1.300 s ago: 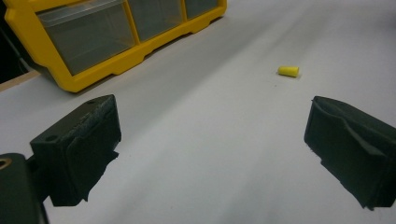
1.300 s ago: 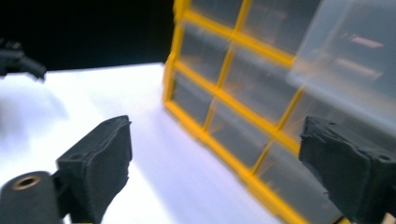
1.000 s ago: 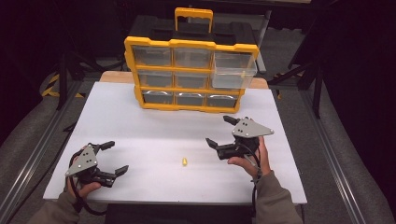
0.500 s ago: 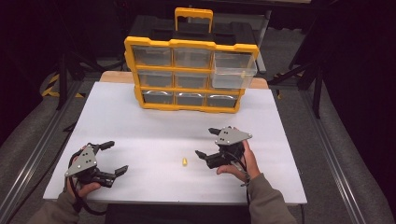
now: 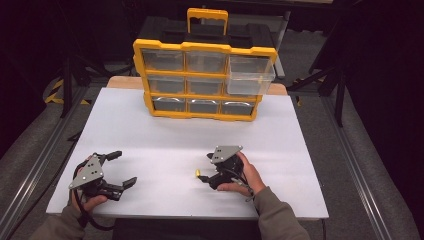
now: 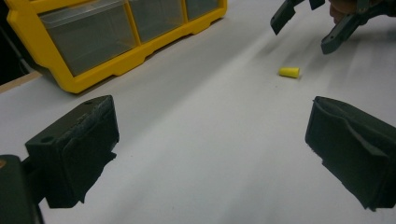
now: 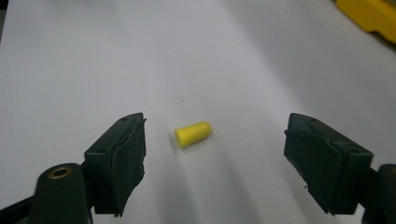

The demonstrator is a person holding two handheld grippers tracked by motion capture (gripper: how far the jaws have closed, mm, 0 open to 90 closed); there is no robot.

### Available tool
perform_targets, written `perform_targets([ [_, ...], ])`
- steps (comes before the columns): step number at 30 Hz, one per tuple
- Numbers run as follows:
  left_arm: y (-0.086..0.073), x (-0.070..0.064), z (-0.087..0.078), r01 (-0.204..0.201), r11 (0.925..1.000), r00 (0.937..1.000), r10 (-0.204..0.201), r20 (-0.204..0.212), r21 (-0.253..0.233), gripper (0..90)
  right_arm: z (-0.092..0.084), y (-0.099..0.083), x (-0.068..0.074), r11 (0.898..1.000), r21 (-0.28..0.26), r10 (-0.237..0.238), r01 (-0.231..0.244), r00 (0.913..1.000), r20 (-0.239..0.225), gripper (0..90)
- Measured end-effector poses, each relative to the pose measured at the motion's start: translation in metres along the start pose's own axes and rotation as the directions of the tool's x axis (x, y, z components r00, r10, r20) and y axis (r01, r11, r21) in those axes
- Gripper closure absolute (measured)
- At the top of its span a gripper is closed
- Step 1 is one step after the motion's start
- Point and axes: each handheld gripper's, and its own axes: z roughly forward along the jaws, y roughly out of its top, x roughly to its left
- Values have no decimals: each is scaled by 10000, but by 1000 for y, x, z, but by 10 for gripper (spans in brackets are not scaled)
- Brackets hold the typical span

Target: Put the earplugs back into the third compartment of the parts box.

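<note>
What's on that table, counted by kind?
Yellow earplug: 1
Yellow drawer cabinet: 1
Hand-held grippers, left gripper and right gripper: 2
Total: 4

White table (image 5: 150, 125), yellow drawer organizer (image 5: 202, 82) at its far edge, small yellow earplug (image 5: 198, 173) near front
</note>
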Motion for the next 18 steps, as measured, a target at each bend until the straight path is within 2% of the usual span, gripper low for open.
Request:
perform_targets([
  [4, 0, 0, 1, -2, 10000, 10000, 2, 9, 39, 35, 13, -3, -1, 9994, 345, 20, -10, 9995, -301, 251],
  [7, 0, 0, 1, 12, 10000, 10000, -12, 23, 35, 37, 21, -4, -3, 9977, 671, -87, 118, 9989, -464, 310],
  [15, -1, 0, 2, 20, 10000, 10000, -20, 65, 60, 39, 28, -5, -10, 9988, 468, 156, -111, 9952, -970, 433],
  [18, -1, 0, 3, 19, 10000, 9999, -20, 100, 84, 40, 30, -3, -11, 9992, 401, 83, -40, 9942, -1076, 519],
])
